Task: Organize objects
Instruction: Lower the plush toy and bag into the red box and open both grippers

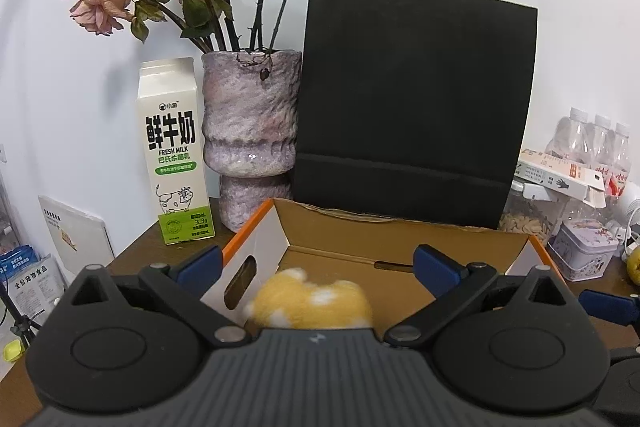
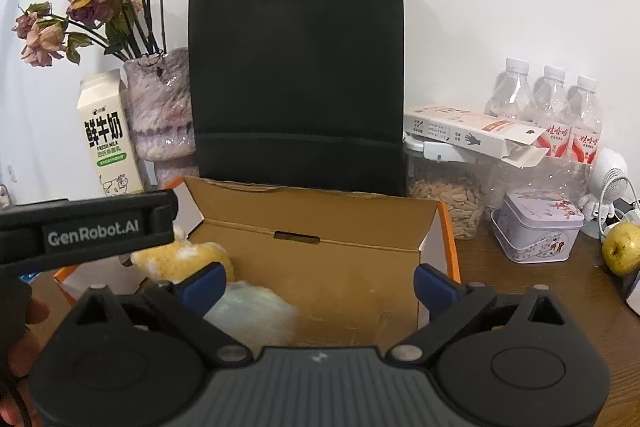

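Hovering over the open cardboard box (image 1: 360, 243), we have both claws spread wide and pinching nothing: the left gripper (image 1: 318, 267) hangs above the yellow plush toy (image 1: 312, 303), which lies inside the box near its left wall, and the toy's blur suggests it is tumbling or settling, though we cannot be sure. From the right wrist view, the right gripper (image 2: 318, 285) sits over the same box, where a pale bluish soft toy (image 2: 252, 311) rests on the floor just beside the yellow one. We judge the box to be the collecting place, which would explain why both claws gape above it. Behind the box stands a black paper bag (image 1: 416, 107), touching or nearly touching its back flap; left of the box are a vase (image 1: 250, 143) of dried roses and a milk carton (image 1: 176, 155). Right of the box, a patterned tin (image 2: 538, 225) and a green pear (image 2: 622, 247) sit on the table, perhaps next to be gathered.
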`<state>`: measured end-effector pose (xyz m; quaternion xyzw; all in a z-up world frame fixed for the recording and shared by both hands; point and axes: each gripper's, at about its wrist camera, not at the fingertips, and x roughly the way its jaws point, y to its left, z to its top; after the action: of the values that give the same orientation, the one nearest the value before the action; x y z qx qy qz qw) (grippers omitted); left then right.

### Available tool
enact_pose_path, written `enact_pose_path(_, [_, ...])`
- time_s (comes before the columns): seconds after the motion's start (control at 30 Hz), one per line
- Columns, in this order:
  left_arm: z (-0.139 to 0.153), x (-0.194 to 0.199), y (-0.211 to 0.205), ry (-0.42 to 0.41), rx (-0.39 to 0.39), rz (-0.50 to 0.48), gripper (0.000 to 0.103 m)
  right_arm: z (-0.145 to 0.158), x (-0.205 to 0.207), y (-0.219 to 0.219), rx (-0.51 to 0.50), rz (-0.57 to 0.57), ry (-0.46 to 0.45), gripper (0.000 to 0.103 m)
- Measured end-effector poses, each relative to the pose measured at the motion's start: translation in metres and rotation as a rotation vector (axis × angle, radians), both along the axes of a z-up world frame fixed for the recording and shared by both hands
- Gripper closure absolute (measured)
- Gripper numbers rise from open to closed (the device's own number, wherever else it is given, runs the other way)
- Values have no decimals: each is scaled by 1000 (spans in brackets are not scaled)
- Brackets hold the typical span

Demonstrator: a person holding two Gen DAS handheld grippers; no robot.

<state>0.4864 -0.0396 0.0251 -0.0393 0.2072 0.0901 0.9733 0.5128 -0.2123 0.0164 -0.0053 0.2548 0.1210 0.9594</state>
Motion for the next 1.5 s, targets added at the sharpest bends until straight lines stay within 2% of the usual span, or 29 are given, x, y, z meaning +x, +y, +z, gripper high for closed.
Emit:
enact_pose_path(0.4, [19, -26, 7, -57, -56, 3, 0, 20, -20, -6, 11, -13, -58, 0])
enact_pose_path(0.7, [26, -51, 9, -77, -63, -12, 0, 37, -48, -11, 21, -8, -117, 0])
enact_pose_path(1.2, [38, -116, 19, -111, -61, -48, 0, 52, -118, -27, -6, 14, -202, 0])
enact_pose_path(1.5, [41, -155, 21, -113, -54, -66, 0, 54, -159, -32, -20, 32, -219, 0])
